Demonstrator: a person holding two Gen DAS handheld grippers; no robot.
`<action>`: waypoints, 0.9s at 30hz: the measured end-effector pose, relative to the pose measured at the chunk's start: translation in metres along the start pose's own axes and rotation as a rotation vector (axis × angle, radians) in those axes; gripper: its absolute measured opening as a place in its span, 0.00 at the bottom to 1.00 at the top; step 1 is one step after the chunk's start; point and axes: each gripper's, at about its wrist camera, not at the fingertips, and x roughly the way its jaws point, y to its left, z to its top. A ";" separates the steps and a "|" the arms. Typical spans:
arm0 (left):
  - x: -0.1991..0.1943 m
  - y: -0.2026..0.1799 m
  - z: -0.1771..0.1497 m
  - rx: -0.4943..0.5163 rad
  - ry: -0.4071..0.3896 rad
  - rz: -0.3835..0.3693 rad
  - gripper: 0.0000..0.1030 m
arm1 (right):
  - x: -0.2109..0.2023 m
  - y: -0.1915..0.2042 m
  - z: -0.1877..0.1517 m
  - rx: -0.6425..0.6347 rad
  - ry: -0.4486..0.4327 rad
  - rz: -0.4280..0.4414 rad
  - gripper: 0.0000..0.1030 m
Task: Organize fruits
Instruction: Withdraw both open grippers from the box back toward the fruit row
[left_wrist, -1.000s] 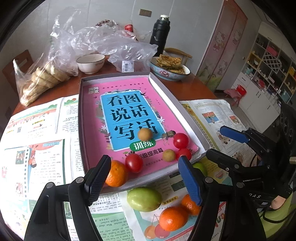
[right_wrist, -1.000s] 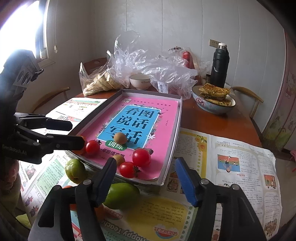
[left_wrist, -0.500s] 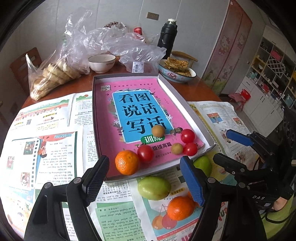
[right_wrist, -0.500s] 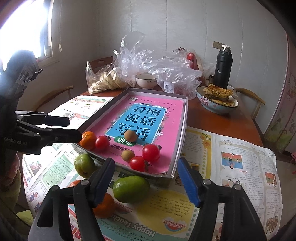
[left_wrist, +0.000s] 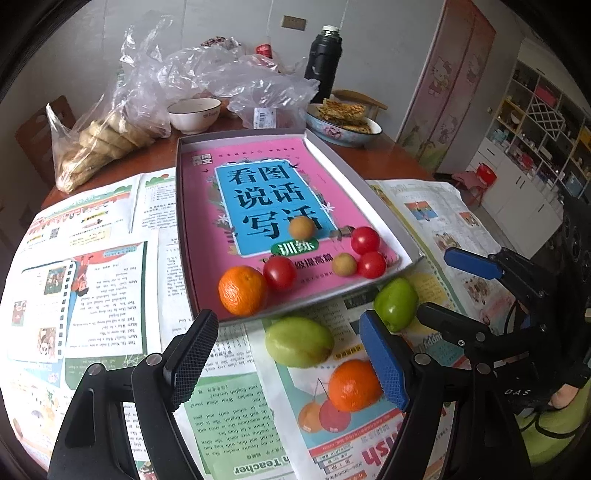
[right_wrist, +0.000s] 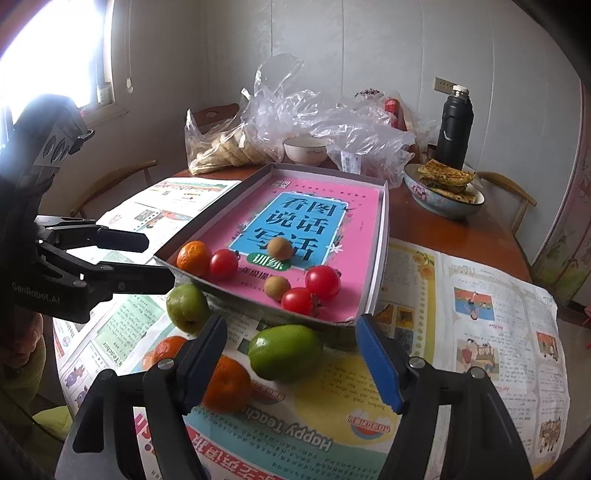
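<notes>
A shallow grey tray holds a pink book. On the book lie an orange, three cherry tomatoes and two brown longans. On the newspaper in front of the tray lie two green fruits and another orange. My left gripper is open above the newspaper, short of the tray, with nothing held. My right gripper is opening its jaws over the larger green fruit without touching it. The loose orange sits by its left finger.
Newspapers cover the round wooden table. Behind the tray stand a white bowl, plastic bags with baked goods, a black thermos and a dish of flatbread. Chairs ring the table, and shelves stand at far right.
Both grippers drew back from the tray toward the table's near edge. The orange that sat at the left finger's tip now lies free in the tray. The right jaws stand slightly wider.
</notes>
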 end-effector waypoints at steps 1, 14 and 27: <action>-0.001 -0.001 -0.002 0.003 0.001 -0.003 0.78 | 0.000 0.001 -0.001 -0.001 0.002 0.001 0.70; -0.007 -0.007 -0.027 0.038 0.030 -0.018 0.78 | -0.001 0.013 -0.018 -0.020 0.035 0.027 0.70; -0.007 -0.014 -0.037 0.068 0.053 -0.018 0.78 | 0.002 0.018 -0.027 -0.025 0.064 0.046 0.70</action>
